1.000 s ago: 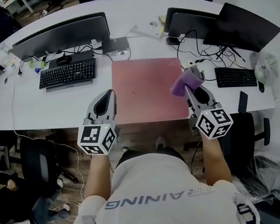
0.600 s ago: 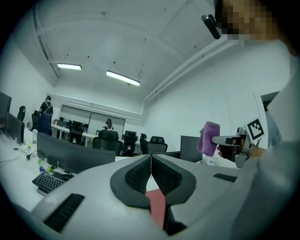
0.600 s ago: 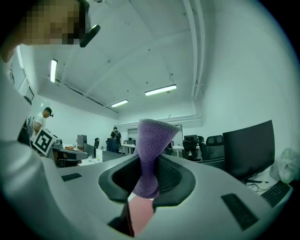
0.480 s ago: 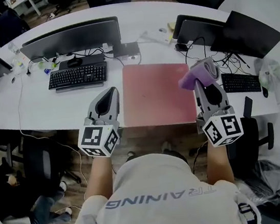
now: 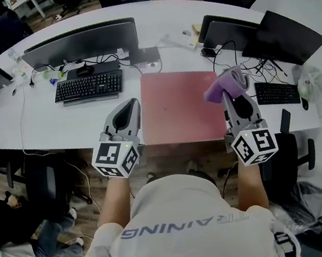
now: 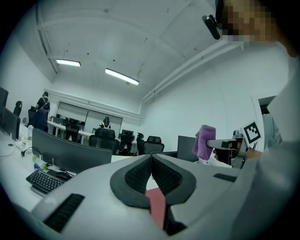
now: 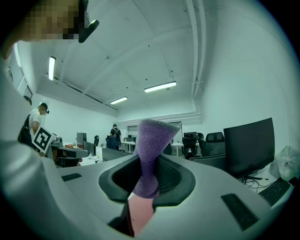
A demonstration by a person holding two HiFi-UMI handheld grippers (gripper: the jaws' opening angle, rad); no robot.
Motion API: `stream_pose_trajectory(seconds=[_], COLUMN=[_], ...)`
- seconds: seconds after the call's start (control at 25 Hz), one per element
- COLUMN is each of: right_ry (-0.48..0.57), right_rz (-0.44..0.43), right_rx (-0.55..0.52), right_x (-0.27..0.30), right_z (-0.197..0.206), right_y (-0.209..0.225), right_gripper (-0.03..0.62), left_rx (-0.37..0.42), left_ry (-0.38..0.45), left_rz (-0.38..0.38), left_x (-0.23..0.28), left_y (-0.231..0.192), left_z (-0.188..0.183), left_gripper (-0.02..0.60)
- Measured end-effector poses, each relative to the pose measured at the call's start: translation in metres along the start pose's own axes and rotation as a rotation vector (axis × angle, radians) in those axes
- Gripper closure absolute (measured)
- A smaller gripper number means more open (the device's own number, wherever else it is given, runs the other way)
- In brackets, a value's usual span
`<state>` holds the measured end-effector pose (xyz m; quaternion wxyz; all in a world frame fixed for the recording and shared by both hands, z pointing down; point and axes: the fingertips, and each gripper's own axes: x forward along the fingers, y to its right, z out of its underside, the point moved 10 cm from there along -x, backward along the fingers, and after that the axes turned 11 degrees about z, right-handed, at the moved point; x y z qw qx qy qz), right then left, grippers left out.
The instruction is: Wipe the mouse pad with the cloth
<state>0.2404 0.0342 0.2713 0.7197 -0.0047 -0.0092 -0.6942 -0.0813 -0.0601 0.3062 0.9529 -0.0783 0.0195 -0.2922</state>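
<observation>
A large pink mouse pad [image 5: 180, 105] lies flat on the white desk [image 5: 41, 121], between the two grippers. My right gripper [image 5: 234, 89] is raised above the pad's right edge and is shut on a purple cloth [image 5: 224, 85], which stands up from between its jaws [image 7: 149, 157]. My left gripper [image 5: 129, 108] hovers at the pad's left edge, shut with its pads pressed together and nothing between them [image 6: 150, 174]. The cloth [image 6: 204, 141] also shows at the right of the left gripper view. A strip of the pad [image 7: 140, 208] shows below the right jaws.
A black keyboard [image 5: 88, 86] and a wide monitor [image 5: 80, 43] stand left of the pad. Dark monitors [image 5: 280, 28], tangled cables [image 5: 247, 62] and a second keyboard [image 5: 279, 93] crowd the right. A phone [image 5: 279, 122] lies near the right front edge.
Both grippers rose slightly and moved forward over the desk's front edge a second ago; in the last half second they hardly moved. The cloth stays clamped in the right gripper.
</observation>
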Motion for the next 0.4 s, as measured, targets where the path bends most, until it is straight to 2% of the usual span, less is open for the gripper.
stream_pose_trajectory(seconds=[0.4], right_ry=[-0.013], right_rz=[-0.013], right_rx=[-0.01], right_x=[0.0043], right_z=[0.0023], right_y=[0.0018], right_gripper=[0.494], left_rx=[-0.004], left_ry=[0.002], left_rz=[0.0], left_x=[0.0046], left_y=[0.0003], left_z=[-0.0004], left_gripper=[0.551])
